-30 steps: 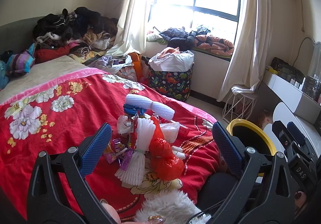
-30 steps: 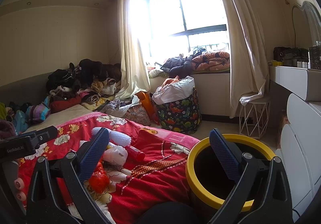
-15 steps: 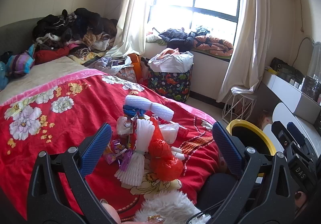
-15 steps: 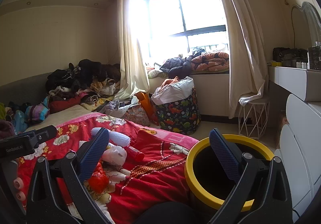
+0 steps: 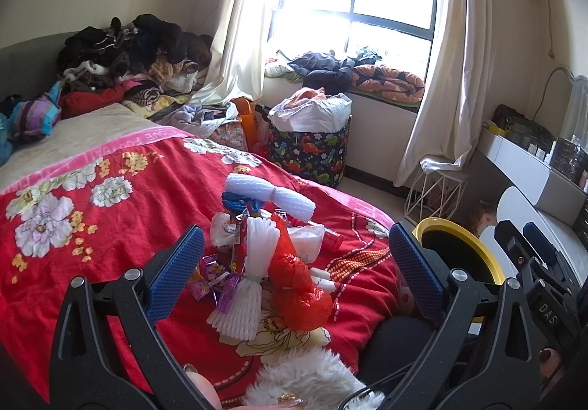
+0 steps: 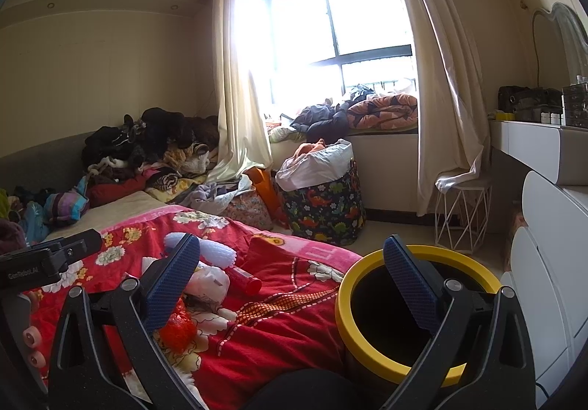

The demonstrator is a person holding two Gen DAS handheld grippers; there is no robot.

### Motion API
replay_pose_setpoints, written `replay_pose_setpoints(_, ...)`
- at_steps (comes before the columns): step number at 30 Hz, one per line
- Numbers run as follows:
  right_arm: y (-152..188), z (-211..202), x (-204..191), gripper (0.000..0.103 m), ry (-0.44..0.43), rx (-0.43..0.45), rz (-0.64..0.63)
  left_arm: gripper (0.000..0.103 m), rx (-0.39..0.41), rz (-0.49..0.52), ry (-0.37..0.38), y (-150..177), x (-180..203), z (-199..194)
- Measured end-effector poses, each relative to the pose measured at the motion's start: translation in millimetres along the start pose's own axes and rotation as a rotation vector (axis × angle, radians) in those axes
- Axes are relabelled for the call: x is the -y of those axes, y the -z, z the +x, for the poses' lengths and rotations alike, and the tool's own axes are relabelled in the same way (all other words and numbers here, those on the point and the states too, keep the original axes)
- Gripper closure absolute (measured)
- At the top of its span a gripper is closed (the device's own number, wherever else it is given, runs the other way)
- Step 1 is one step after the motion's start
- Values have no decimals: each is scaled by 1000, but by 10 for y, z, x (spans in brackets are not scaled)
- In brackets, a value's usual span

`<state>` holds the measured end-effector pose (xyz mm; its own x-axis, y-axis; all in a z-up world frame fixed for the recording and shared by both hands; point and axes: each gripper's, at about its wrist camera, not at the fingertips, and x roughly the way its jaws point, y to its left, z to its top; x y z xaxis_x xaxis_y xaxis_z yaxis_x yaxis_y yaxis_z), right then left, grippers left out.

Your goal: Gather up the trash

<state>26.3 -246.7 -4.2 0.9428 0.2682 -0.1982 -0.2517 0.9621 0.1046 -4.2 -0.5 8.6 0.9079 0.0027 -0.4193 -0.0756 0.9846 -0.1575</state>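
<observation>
Left wrist view first: my left hand-held gripper is spread wide with nothing between its blue pads, hovering low over the red floral bedspread. Straight ahead between the fingers lies the trash pile: a white foam net bundle standing nearest, a crumpled red plastic bag just to its right and touching it, purple candy wrappers toward my left finger, and a second foam net roll farther out. Past my right finger sits the yellow-rimmed bin, beside the bed's edge. At the bottom of this view a fingertip and a white fluffy cuff show; my other tool's black body fills the lower right corner.

Right wrist view gives what that one cannot: my right hand-held gripper is likewise released and empty, and its right finger lies across the bin's open mouth, so I see down into its dark interior. From here the pile is mostly hidden behind my left finger; only the red bag, a white wad and a small red bottle peek out. My left tool appears as a black block at the far left.

Farther out, both views show a dinosaur-print hamper below the window and a heap of clothes at the bed's far end.
</observation>
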Motion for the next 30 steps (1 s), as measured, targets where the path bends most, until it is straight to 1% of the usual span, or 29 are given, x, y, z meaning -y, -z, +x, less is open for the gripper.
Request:
replay_pose_setpoints(9, 20, -22, 100, 6, 3, -8, 0, 11, -1, 0, 3, -11, 11, 12)
replay_pose_setpoints(13, 15, 20, 98, 6, -7, -32, -5, 11, -6, -9, -1, -37, 7, 10)
replay_pose_setpoints(14, 13, 43, 81, 6, -12, -39, -5, 11, -6, -14, -7, -14, 76, 16)
replay_pose_setpoints(17, -13, 108, 22, 6, -39, -64, -13, 11, 2, -32, -25, -12, 43, 27)
replay_pose_setpoints(21, -36, 217, -93, 6, -77, -97, -28, 11, 3, -63, -50, -16, -101, 54)
replay_pose_setpoints(30, -88, 481, -482, 6, -189, -158, -64, 11, 26, -122, -124, -84, -441, 50)
